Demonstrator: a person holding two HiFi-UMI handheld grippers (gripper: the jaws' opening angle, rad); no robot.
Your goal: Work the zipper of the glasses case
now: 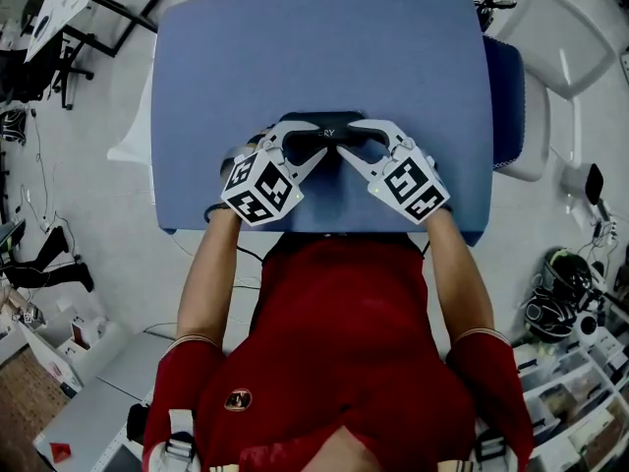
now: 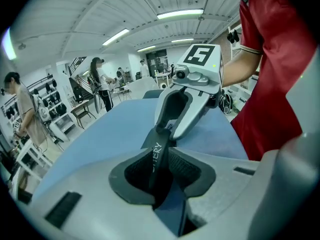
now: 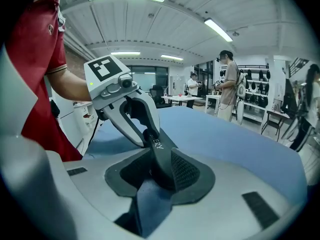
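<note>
A dark glasses case (image 1: 329, 133) lies on the blue table (image 1: 295, 47) near its front edge, and the two grippers meet it from opposite ends. My left gripper (image 1: 303, 138) comes in from the left. In the left gripper view the case (image 2: 159, 156) stands edge-on, pinched between the pads, and the left gripper (image 2: 160, 179) is shut on it. My right gripper (image 1: 354, 138) reaches in from the right. In the right gripper view the case (image 3: 162, 154) rests against one mesh pad, with a gap of blue table showing beside it, so the right gripper (image 3: 155, 176) is open around it. The zipper pull is hidden.
A white and blue chair (image 1: 550, 37) stands past the table's right edge. Cables and gear litter the floor (image 1: 560, 303) at the right. In the background of the gripper views stand a person (image 2: 100, 81) and another person (image 3: 230, 84) among desks and racks.
</note>
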